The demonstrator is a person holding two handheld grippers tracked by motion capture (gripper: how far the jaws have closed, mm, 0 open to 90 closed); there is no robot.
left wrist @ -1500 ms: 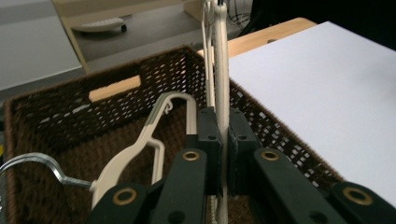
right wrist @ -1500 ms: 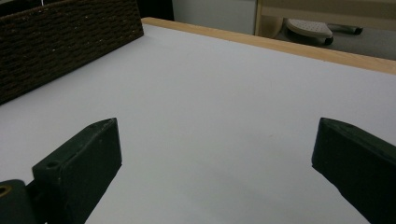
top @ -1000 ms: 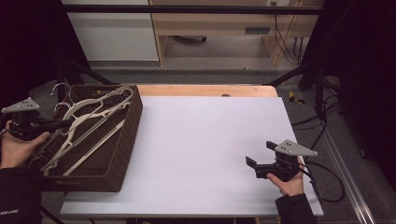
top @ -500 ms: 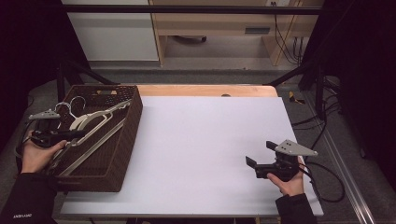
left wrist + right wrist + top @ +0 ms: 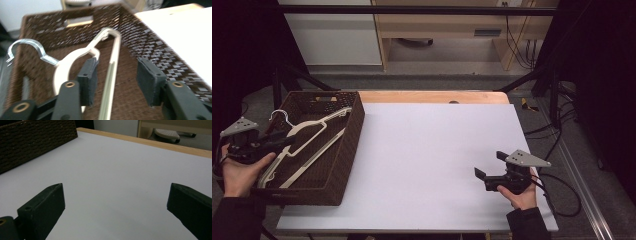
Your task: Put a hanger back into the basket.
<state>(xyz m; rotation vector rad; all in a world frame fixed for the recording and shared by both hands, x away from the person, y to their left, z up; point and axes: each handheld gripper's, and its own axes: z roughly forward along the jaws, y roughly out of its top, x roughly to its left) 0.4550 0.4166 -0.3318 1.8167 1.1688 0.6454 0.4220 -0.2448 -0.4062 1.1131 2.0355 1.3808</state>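
My left gripper (image 5: 113,82) hangs over the near end of the wicker basket (image 5: 346,165), its jaws just opened about halfway, and the cream hanger (image 5: 307,142) lies loose on the basket floor, its bar running up between the pads with neither pressing on it. Its metal hook (image 5: 27,48) points toward the far left corner. The basket's high woven wall boxes it in. My right gripper (image 5: 492,175) rests gaping wide and empty, on the bare white table (image 5: 427,150), well away.
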